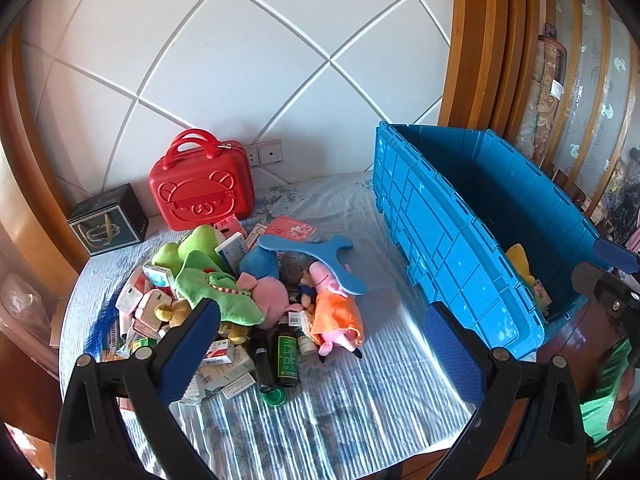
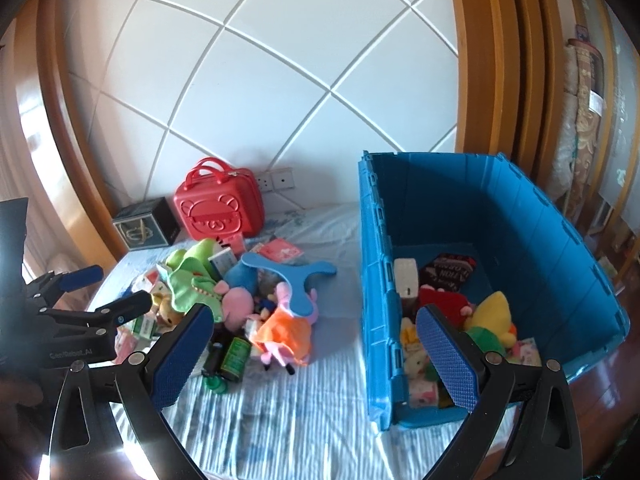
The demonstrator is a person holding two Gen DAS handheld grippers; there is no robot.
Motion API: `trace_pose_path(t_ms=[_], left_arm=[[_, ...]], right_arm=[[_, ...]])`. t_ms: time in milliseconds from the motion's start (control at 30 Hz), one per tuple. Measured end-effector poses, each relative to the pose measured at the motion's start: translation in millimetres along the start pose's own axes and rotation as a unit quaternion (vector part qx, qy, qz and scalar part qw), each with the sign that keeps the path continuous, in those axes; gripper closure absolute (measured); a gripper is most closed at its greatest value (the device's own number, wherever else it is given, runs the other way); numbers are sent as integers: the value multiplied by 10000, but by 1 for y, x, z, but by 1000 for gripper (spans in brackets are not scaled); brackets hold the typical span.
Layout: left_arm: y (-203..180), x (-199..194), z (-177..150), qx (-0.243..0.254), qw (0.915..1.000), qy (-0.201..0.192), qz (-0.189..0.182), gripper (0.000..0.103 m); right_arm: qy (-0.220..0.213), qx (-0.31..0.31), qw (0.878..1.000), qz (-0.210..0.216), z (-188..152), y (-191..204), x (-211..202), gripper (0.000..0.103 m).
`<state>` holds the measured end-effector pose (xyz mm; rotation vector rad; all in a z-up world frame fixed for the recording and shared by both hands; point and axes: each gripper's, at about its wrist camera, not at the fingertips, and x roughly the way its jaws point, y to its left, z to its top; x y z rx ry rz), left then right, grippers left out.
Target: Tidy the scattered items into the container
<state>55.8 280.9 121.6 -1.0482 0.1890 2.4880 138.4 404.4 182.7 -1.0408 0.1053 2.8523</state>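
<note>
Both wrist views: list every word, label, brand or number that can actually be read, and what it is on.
"GenRobot.AI": white print on the left gripper body, right wrist view.
Dark packet in the blue crate: white capitals, unreadable.
Medicine boxes, green bottle, black gift box: print too small or blurred.

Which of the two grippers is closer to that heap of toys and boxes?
Left. The left gripper hangs right at the edge of the heap of toys and boxes, fingers open. The right gripper is farther off, open, between the heap and the blue crate.
</note>
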Motion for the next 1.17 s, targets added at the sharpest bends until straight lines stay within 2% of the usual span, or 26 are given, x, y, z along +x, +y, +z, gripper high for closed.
trace_pose_path(t_ms=[367,700,1033,1167], left_arm=[[45,-14,-30,-248,9992,221,228,0],[53,-19,-39,-385,9988,258,185,0],[45,-30,-37,-271,9984,-16,492,0],[43,-31,-34,-261,9985,-41,480,0]], right_arm=[[171,-92,9998,-7,-8,35,0,0],[225,-156,9996,-27,-10,41,1,0],[210,-153,9997,-27,-8,38,-1,0],[210,-148,9997,-20,-8,36,-2,0]])
